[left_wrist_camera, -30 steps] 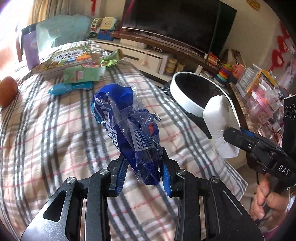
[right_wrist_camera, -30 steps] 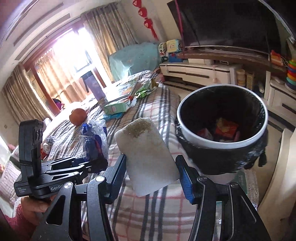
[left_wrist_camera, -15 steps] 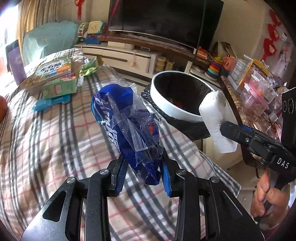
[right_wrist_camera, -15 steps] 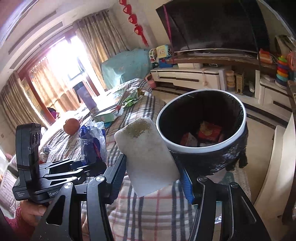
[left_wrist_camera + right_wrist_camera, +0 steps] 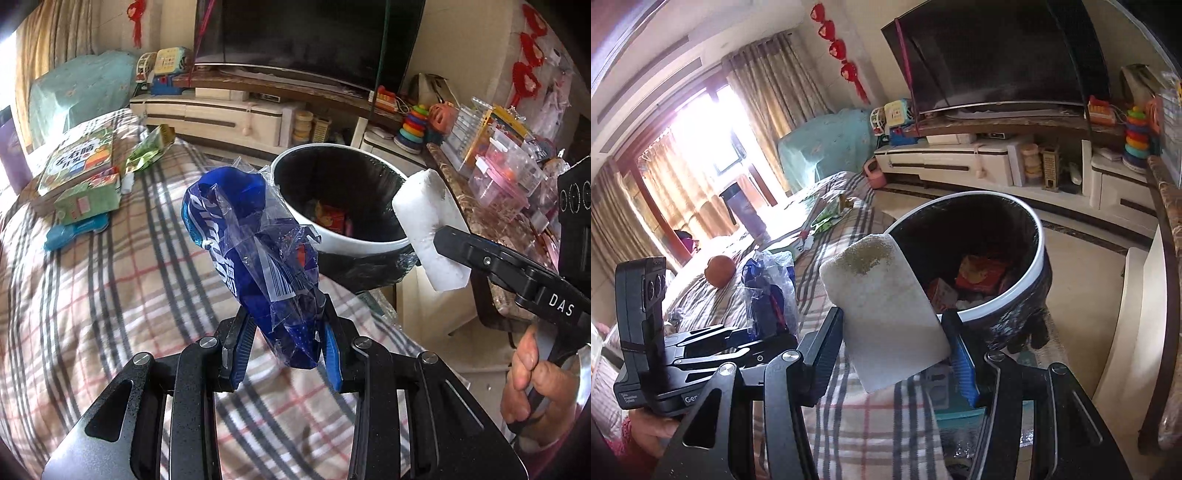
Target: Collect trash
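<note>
My left gripper (image 5: 286, 338) is shut on a crumpled blue plastic wrapper (image 5: 255, 254), which sticks up above the plaid-covered table (image 5: 92, 295), just left of the bin. The right gripper (image 5: 894, 343) is shut on a white foam block (image 5: 886, 314) with a yellowish stain on its top end. In the left wrist view that foam block (image 5: 428, 229) hangs beside the right rim of the white-rimmed black trash bin (image 5: 354, 240). The bin (image 5: 1015, 306) holds red and orange packets. The left gripper (image 5: 746, 339) and the wrapper (image 5: 768, 291) show at the left of the right wrist view.
Books and green packets (image 5: 81, 173) and a blue flat object (image 5: 74, 230) lie at the far left of the table, an orange fruit (image 5: 720, 269) further back. A TV stand (image 5: 229, 114) with toys lies behind, and a cluttered shelf (image 5: 498, 173) on the right. A hand (image 5: 532, 373) grips the right tool.
Both grippers have moved toward the bin with their loads; the bin is larger and more central in both views. The grips are unchanged.
</note>
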A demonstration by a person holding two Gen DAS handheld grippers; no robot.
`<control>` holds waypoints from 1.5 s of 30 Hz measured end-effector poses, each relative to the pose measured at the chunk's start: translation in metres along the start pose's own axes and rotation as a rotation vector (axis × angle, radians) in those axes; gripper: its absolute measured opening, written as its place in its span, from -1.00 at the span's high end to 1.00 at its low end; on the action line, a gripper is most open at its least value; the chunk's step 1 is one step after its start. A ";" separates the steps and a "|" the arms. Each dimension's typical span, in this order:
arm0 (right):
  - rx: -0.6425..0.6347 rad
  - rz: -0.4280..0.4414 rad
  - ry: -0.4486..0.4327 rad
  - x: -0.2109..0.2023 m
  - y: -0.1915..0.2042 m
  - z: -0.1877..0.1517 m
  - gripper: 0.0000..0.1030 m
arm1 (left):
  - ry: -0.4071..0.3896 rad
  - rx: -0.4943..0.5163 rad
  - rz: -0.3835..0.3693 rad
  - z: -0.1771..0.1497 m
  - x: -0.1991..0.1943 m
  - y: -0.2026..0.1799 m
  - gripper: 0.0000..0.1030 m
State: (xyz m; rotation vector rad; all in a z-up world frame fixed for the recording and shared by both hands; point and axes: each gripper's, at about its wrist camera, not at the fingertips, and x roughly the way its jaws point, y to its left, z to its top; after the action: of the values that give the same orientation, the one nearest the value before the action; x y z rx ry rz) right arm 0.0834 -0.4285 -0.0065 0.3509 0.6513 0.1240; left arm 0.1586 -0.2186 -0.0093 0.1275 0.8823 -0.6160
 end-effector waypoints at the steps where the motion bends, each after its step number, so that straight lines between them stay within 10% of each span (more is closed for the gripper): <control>1: 0.001 -0.002 -0.002 -0.001 -0.001 0.001 -0.08 | 0.000 0.003 -0.002 0.002 0.001 -0.002 0.39; 45: 0.044 -0.108 -0.007 0.019 -0.040 0.050 -0.09 | 0.022 0.056 -0.058 0.062 0.046 -0.036 0.39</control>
State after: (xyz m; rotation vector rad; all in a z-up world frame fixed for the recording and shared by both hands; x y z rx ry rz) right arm 0.1289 -0.4759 0.0048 0.3576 0.6657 0.0052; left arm 0.2024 -0.2907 0.0010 0.1603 0.8929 -0.6951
